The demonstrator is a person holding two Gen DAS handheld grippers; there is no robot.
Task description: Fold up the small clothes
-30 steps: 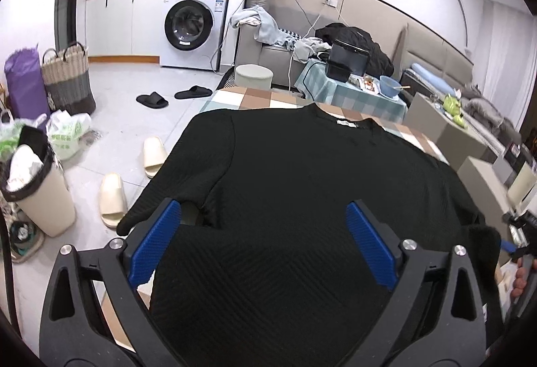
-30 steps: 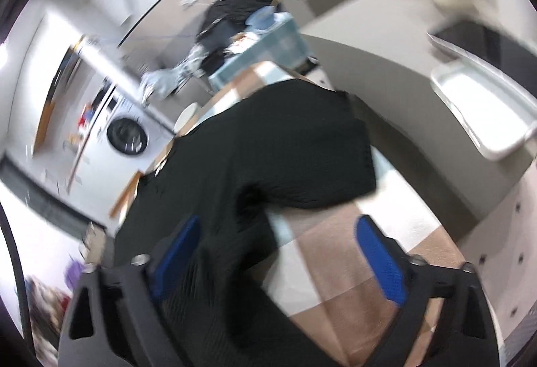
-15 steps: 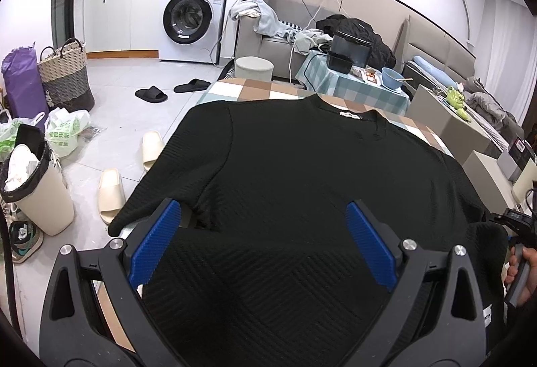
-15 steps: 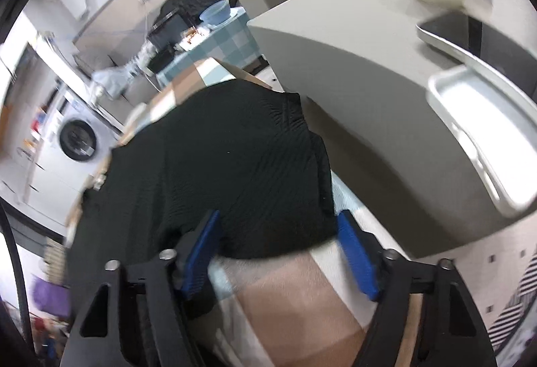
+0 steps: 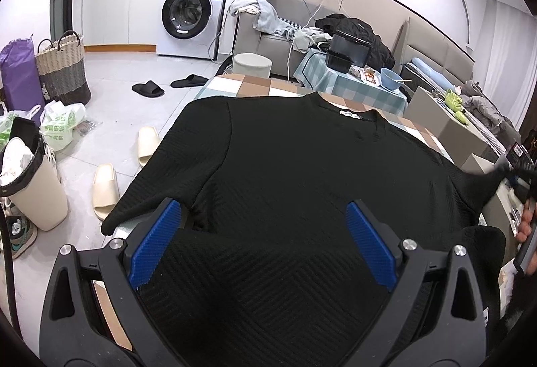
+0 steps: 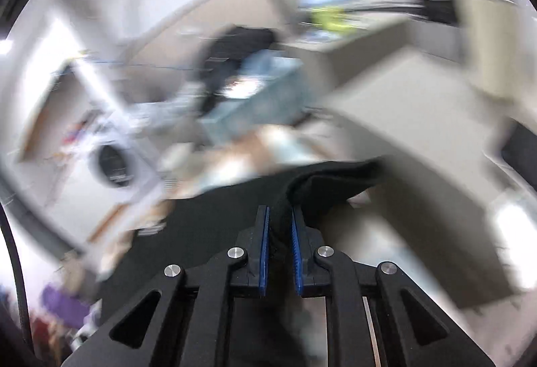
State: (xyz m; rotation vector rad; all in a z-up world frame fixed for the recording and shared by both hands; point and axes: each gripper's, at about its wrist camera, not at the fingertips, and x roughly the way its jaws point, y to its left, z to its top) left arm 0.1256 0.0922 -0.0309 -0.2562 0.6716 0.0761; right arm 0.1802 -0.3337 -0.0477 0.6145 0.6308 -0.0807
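Observation:
A black knit sweater (image 5: 295, 172) lies spread on the checked table (image 5: 248, 85), neck at the far side, hem folded up near me. My left gripper (image 5: 261, 232) is open and empty, hovering over the folded hem. My right gripper (image 6: 279, 222) is shut on the sweater's right sleeve (image 6: 329, 182) and lifts it off the table. In the left wrist view the raised sleeve (image 5: 480, 179) stretches toward the right gripper (image 5: 517, 169) at the right edge. The right wrist view is motion blurred.
Cream slippers (image 5: 105, 189) and a bin (image 5: 30, 189) stand on the floor left of the table. A washing machine (image 5: 188, 18) and sofa (image 5: 285, 41) are at the back. A grey counter (image 6: 419, 118) is to the right of the table.
My right gripper closed on the right sleeve and lifted it up. The left gripper stayed open over the hem, barely moving.

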